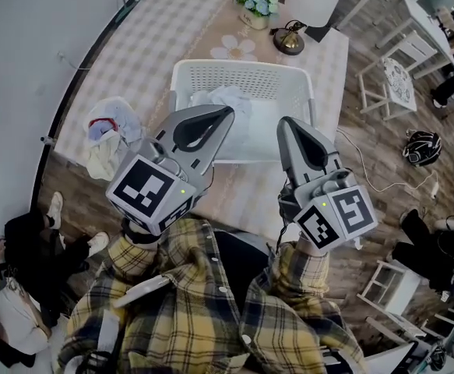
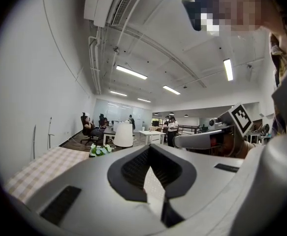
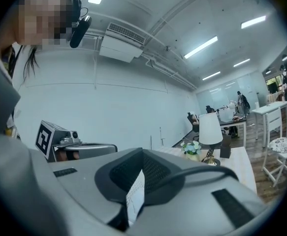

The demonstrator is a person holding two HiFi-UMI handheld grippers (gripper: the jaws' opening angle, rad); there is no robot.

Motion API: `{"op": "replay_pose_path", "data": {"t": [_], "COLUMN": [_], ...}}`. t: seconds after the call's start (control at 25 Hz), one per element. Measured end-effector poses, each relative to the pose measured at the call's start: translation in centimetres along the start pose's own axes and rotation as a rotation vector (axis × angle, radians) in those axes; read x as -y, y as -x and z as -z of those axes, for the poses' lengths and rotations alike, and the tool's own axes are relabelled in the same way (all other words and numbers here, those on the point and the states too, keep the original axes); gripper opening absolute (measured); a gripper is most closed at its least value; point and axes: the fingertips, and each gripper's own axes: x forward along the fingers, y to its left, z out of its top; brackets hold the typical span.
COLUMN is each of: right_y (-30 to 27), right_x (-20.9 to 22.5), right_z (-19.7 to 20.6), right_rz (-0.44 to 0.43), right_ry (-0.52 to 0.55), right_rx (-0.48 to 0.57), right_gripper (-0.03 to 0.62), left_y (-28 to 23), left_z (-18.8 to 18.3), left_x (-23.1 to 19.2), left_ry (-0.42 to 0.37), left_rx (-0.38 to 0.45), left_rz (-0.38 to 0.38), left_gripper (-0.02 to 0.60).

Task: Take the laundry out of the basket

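A white plastic laundry basket (image 1: 242, 72) stands on the table with the checked cloth (image 1: 133, 61). Pale white and light blue laundry (image 1: 225, 100) lies crumpled inside it. My left gripper (image 1: 228, 113) hovers over the basket's near left part, jaws shut with nothing between them. My right gripper (image 1: 283, 122) hangs beside it over the near right rim, also shut and empty. Both point level, so the left gripper view and the right gripper view look across the room over the closed jaws. There, the left gripper (image 2: 150, 150) and right gripper (image 3: 142, 155) hold nothing.
A heap of clothes (image 1: 108, 137) lies on the table left of the basket. A flower pot (image 1: 258, 6) and a lamp base (image 1: 289, 41) stand behind it. White chairs (image 1: 398, 80) and a helmet (image 1: 422, 147) are at the right. People (image 1: 20, 248) sit on the floor at lower left.
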Motion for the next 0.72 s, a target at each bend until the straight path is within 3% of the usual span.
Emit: {"op": "replay_pose_path", "data": {"t": [0.48,0.72], "right_y": [-0.4,-2.8], "right_x": [2.0,1.8], "right_z": [3.0,5.5], "right_rz": [-0.133,-0.231], "right_ry": [0.085,0.105], "right_rx": [-0.135,-0.244], "right_gripper": [0.043,0.161], "left_y": [-1.8,-3.6], "left_z": [3.7,6.2], "left_x": [-0.7,-2.5], "left_ry": [0.032,0.069], "left_rx": [-0.154,-0.24], "left_rz": [-0.186,-0.212], "left_gripper": [0.069,0.153]}}
